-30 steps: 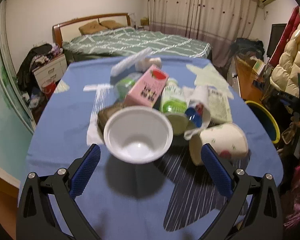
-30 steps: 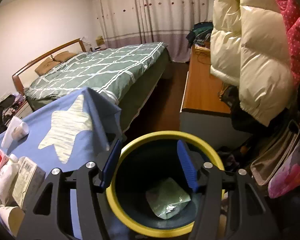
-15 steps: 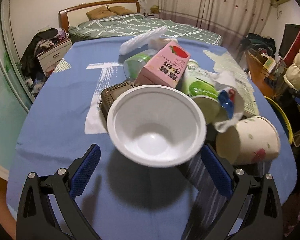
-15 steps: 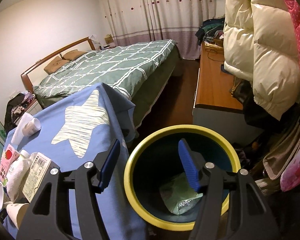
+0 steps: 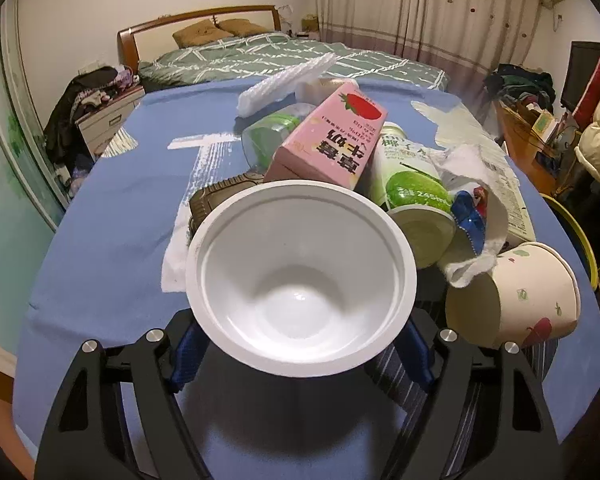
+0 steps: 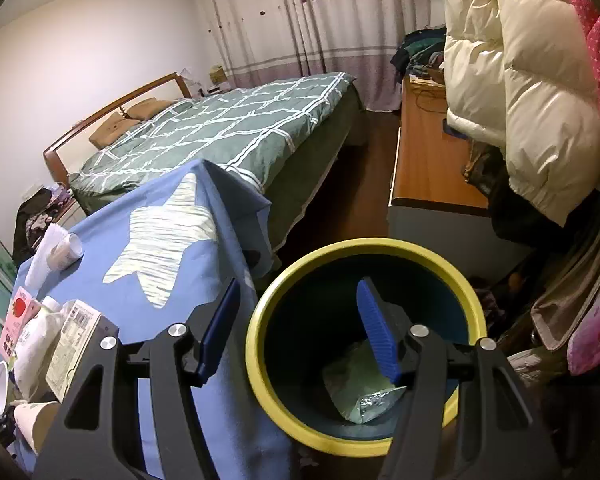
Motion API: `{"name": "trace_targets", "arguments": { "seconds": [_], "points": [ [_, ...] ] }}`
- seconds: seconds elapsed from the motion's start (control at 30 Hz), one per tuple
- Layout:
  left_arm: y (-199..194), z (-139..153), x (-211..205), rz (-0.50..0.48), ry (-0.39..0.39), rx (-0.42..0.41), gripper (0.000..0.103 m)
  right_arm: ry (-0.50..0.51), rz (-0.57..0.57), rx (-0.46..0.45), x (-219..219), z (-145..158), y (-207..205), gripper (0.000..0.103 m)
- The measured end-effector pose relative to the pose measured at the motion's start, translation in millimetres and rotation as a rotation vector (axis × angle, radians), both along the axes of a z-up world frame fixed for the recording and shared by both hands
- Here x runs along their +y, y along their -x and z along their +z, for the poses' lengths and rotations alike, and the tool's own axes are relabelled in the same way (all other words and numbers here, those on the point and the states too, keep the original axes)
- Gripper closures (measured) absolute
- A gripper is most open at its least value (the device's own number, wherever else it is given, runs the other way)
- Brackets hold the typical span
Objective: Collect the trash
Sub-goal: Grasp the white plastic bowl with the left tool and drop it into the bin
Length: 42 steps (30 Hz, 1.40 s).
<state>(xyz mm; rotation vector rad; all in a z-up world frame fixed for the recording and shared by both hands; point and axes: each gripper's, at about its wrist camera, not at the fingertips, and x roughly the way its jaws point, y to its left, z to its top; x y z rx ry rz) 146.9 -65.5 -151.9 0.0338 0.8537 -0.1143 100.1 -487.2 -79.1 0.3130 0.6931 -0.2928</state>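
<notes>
A pile of trash lies on the blue-clothed table [image 5: 112, 216]: a white plastic bowl [image 5: 300, 276] on its side, a pink strawberry milk carton [image 5: 332, 140], a green-labelled bottle [image 5: 410, 184], a paper cup [image 5: 516, 296] and crumpled tissue [image 5: 472, 188]. My left gripper [image 5: 300, 344] is open, its blue fingers on either side of the bowl's base. My right gripper [image 6: 300, 336] is open and empty above the yellow-rimmed trash bin [image 6: 268, 364], which holds a greenish wrapper [image 6: 360, 392].
A bed [image 6: 220, 128] stands beyond the table. A wooden desk [image 6: 428, 160] and hanging puffer coats [image 6: 520, 80] are to the bin's right. A nightstand with clothes [image 5: 96, 112] is at the table's far left. The bin rim [image 5: 576, 232] shows at the table's right edge.
My left gripper has moved forward to the white bowl, which now sits between its fingers. My right gripper has drawn back and up from the bin, staying open.
</notes>
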Motion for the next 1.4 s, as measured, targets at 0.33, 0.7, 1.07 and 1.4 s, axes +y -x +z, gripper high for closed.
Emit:
{"name": "trace_targets", "arguments": {
  "seconds": [0.33,0.7,1.07,1.4],
  "points": [
    [43,30,-3,-0.064,-0.027,-0.053,0.025,-0.015,0.009,-0.010,6,-3,18,0.045],
    [50,67,-72,-0.251,0.044,-0.087,0.025,0.084,-0.064,-0.007,-3,3,64,0.041],
    [27,77,-241,-0.531,0.024,-0.066,0.025,0.136,-0.082,0.010,-37,8,102,0.041],
    [-27,35,-372,-0.605,-0.003,0.043,0.025,0.155,-0.134,0.020,-64,9,132,0.038]
  ]
}}
